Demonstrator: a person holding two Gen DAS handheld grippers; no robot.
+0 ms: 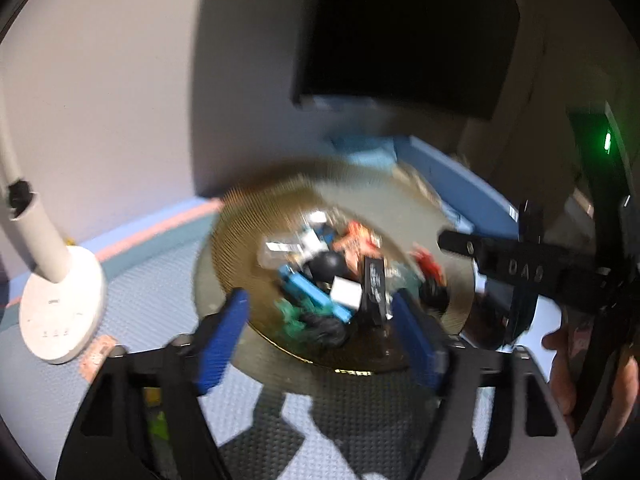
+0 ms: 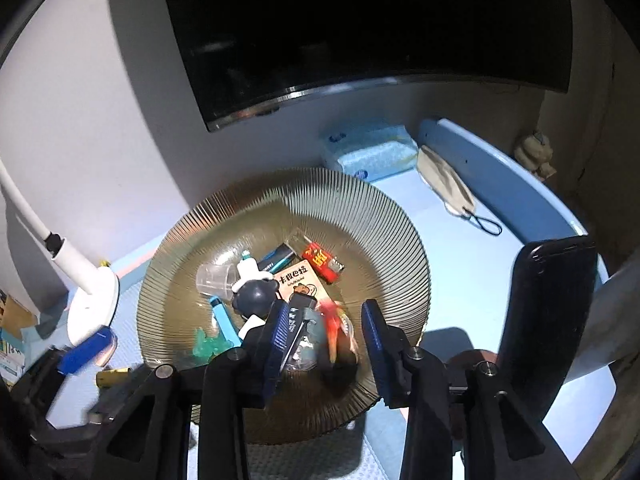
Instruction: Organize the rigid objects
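The left gripper [image 1: 320, 336] hangs over the near rim of the ribbed glass plate [image 2: 360, 216], blue pads wide apart with nothing between them. The right gripper [image 2: 326, 344] has its jaws apart too, gripping nothing, above a blurred red toy [image 2: 334, 322]. Small items, including a blue lighter [image 2: 224, 316] and a red box [image 2: 324, 266], lie piled in the plate.

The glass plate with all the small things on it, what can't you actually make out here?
- Left wrist view: motion blur smears the pile on the glass plate; no label is readable.
- Right wrist view: the right tongs cover the plate's near part; the red item between them is blurred, so contact is unclear.
- Right wrist view: the left tongs are blurred and cut off at the lower left.
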